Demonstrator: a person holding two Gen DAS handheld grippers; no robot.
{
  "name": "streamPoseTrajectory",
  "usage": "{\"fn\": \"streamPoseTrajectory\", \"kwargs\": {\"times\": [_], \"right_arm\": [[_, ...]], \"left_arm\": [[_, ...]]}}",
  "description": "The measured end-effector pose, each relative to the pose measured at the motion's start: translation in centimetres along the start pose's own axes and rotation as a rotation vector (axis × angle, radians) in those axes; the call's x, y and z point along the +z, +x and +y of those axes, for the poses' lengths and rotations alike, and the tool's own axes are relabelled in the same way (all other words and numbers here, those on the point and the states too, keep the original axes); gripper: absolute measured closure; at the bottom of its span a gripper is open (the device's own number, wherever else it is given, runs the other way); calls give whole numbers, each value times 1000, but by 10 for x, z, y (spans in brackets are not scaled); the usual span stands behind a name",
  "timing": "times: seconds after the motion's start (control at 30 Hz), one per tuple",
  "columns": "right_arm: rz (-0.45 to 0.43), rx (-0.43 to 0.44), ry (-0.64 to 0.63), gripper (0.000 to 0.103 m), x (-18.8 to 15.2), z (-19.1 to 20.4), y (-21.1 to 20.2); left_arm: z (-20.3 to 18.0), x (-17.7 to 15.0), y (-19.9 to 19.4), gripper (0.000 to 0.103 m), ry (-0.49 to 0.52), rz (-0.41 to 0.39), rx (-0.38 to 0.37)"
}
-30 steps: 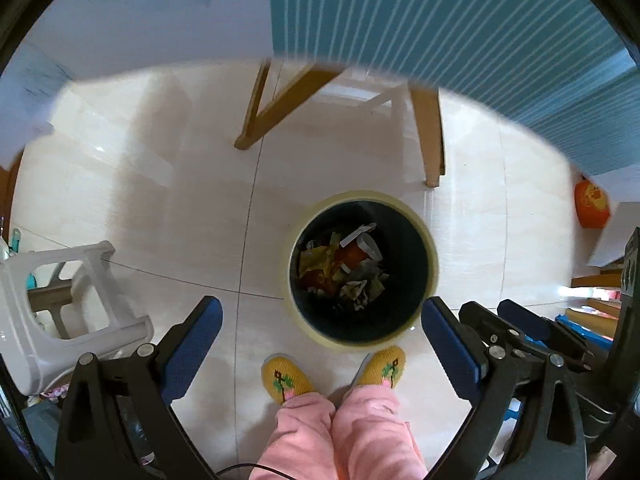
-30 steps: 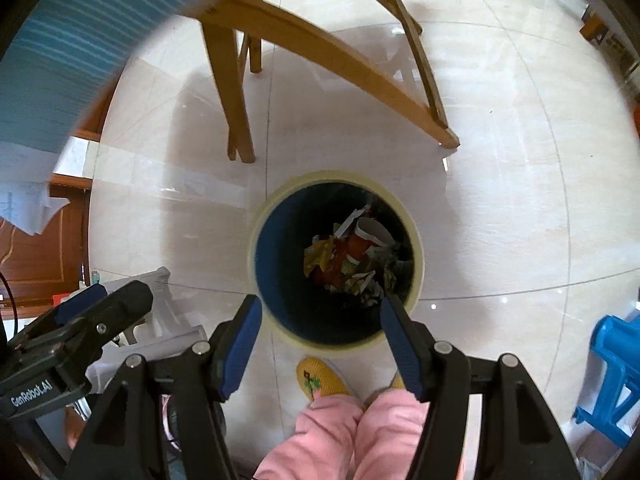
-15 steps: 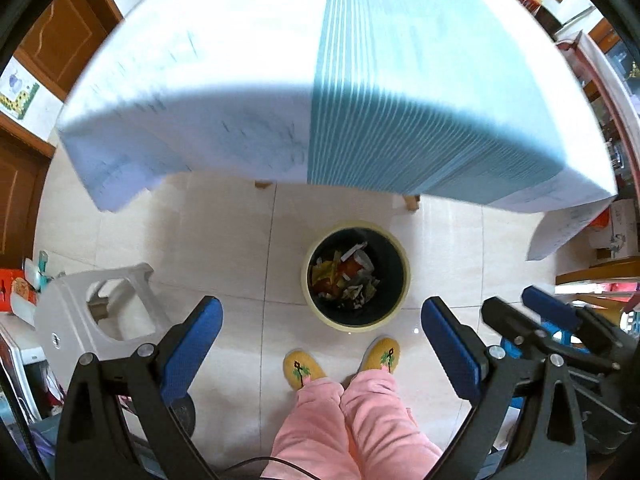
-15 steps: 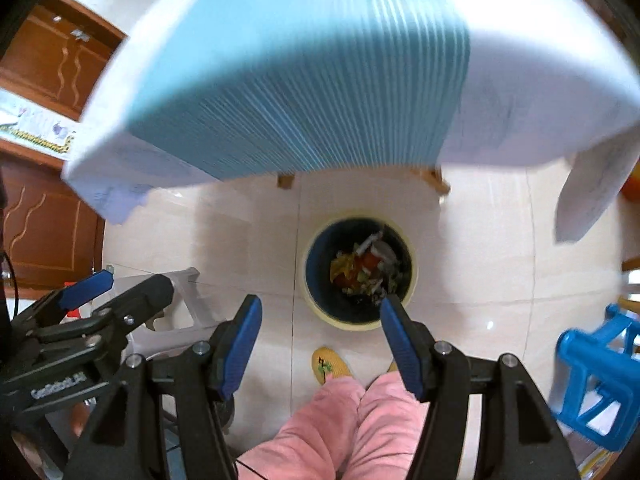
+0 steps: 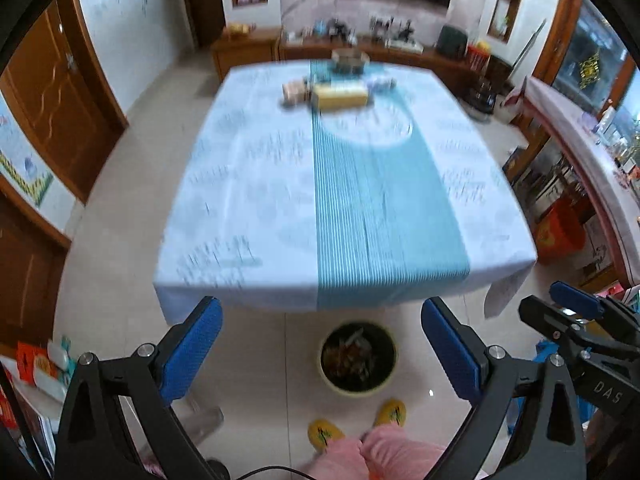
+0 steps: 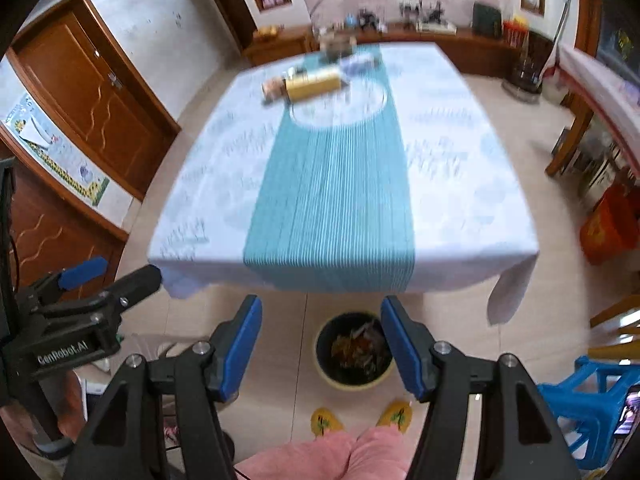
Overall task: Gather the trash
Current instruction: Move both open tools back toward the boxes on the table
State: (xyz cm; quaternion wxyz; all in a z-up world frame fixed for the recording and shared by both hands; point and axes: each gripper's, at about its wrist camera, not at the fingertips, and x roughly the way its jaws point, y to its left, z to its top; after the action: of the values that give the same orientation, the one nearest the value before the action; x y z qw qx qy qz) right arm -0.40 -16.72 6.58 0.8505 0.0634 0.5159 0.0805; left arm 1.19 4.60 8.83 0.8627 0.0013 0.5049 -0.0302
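So right now both tongs are empty and spread apart — left tongs [image 5: 320, 344] wide, right tongs [image 6: 321, 346] a bit narrower, nothing between the blue pads on either. The trash bin [image 5: 357, 358] sits on the floor just in front of the near edge of the tabletop [image 5: 224, 200], right past my yellow slippers [image 5: 325, 434], and it's got a heap of wrappers and paper scraps in it.

My read is I'm between pickups, looking for the next piece. The cloth is blurry, but the near half looks bare. What's left is all at the far end: a yellow box [image 5: 340, 96], a small pinkish packet [image 5: 294, 93] touching its left side, and a round grey container [image 5: 349, 60] behind them. Can't tell which of those is actually trash — the packet is my best guess.

Next move, I reckon: reach well across, line one set of tongs around the packet without shoving the box, close, then bring it back over the bin.
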Motion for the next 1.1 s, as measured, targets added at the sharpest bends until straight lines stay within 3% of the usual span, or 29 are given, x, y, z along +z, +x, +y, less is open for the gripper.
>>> {"fn": "streamPoseTrajectory", "kwargs": {"times": [0.23,0.63,0.83,0.97,1.1], "right_arm": [[-139,-40,-44,41,21,15,-45],[-243,-53,-146,41,70,22,-50],[-233,7,-212,41,136,0,-13],[-214,39,-318,41,196,-20,23],[-161,102,-423,41,268,-44,71]], "left_arm": [[12,23,-35,4,16,-115,12],[26,67,-5,6,-95,-48,-80],[17,105,37,6,-172,-12,-53],[4,152,75,6,-231,-17,18],[-8,202,124,6,-362,36,65]]}}
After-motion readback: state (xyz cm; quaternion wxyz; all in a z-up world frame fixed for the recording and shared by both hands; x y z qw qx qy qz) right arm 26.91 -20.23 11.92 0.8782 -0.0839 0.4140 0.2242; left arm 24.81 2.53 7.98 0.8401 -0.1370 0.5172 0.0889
